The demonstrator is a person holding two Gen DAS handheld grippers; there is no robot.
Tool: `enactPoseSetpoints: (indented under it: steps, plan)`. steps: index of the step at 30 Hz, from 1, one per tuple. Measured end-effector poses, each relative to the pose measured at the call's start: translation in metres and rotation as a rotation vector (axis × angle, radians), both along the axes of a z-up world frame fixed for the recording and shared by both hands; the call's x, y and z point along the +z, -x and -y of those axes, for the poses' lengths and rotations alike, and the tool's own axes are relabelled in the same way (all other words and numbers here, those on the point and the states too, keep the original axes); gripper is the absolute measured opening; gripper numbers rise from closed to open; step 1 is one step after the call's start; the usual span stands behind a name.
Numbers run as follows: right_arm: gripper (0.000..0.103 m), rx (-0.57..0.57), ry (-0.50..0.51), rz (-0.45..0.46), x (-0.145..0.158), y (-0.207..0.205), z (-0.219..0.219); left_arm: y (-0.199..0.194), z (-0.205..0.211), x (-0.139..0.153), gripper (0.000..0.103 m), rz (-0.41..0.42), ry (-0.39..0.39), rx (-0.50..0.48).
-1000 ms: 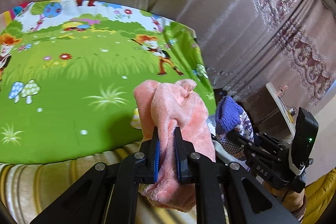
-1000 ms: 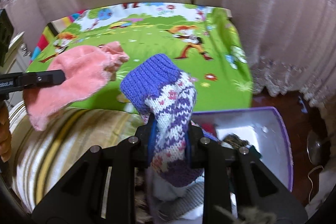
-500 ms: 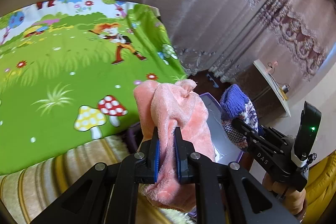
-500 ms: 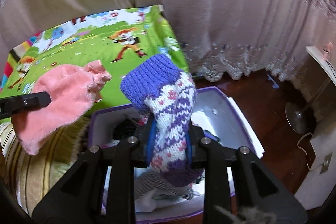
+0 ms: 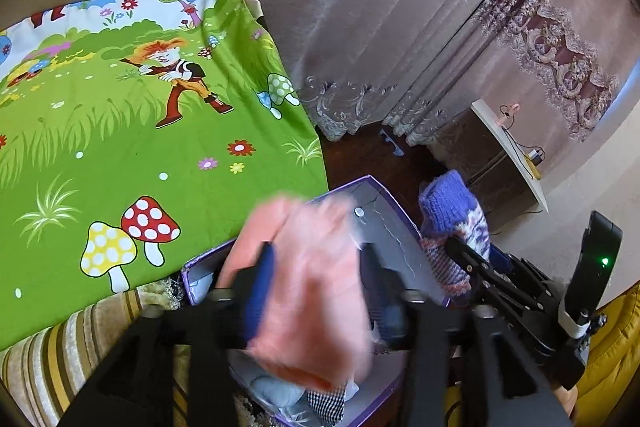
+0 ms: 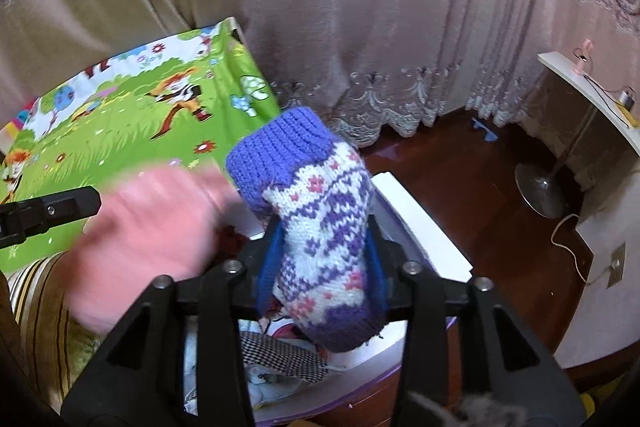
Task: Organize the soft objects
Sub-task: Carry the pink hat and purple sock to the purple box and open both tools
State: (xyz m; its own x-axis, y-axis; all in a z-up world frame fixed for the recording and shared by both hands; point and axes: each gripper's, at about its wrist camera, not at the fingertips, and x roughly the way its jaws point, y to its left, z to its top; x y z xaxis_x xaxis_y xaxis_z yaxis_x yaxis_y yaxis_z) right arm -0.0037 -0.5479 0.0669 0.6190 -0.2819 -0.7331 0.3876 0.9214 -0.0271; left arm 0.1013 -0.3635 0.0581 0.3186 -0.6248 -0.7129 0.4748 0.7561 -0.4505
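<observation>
My left gripper [image 5: 316, 291] has its jaws spread wide. The pink fluffy cloth [image 5: 308, 287] is blurred between them, loose, above the purple-rimmed storage box [image 5: 376, 187]. In the right wrist view the pink cloth [image 6: 148, 239] blurs at the left. My right gripper [image 6: 322, 259] has opened too; the purple and white knitted sock [image 6: 320, 223] sits loosely between its blue pads [image 6: 270, 259], over the box [image 6: 420, 227]. The sock also shows in the left wrist view [image 5: 456, 223].
The box holds other soft items, among them a checked cloth [image 6: 280, 351]. A bed with a green cartoon sheet [image 5: 120, 131] lies to the left, a striped cushion [image 5: 52, 359] by it. Curtains [image 6: 360, 7] hang behind. A fan base [image 6: 540, 191] stands on the wooden floor.
Both grippers moved right from over the bed to over the box. Both sets of jaws have opened, and the pink cloth is now blurred and slipping free.
</observation>
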Motion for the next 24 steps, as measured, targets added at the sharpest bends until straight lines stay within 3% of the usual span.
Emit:
enactPoseSetpoints:
  steps: [9,17,20,24]
  plan:
    - [0.07,-0.058,0.002,0.018,0.011,0.019,-0.01,0.02,-0.028,-0.01,0.065,-0.101,0.068,-0.01]
    - [0.07,-0.079,0.022,-0.035,0.01,0.043,-0.036,0.056,-0.073,-0.038,0.068,-0.23,0.119,0.022]
    - [0.07,-0.081,0.042,-0.049,0.011,0.052,-0.049,0.066,-0.081,-0.039,0.068,-0.204,0.113,0.012]
    - [0.07,-0.106,0.069,-0.044,0.017,0.07,-0.063,0.085,-0.083,-0.038,0.077,-0.146,0.074,-0.018]
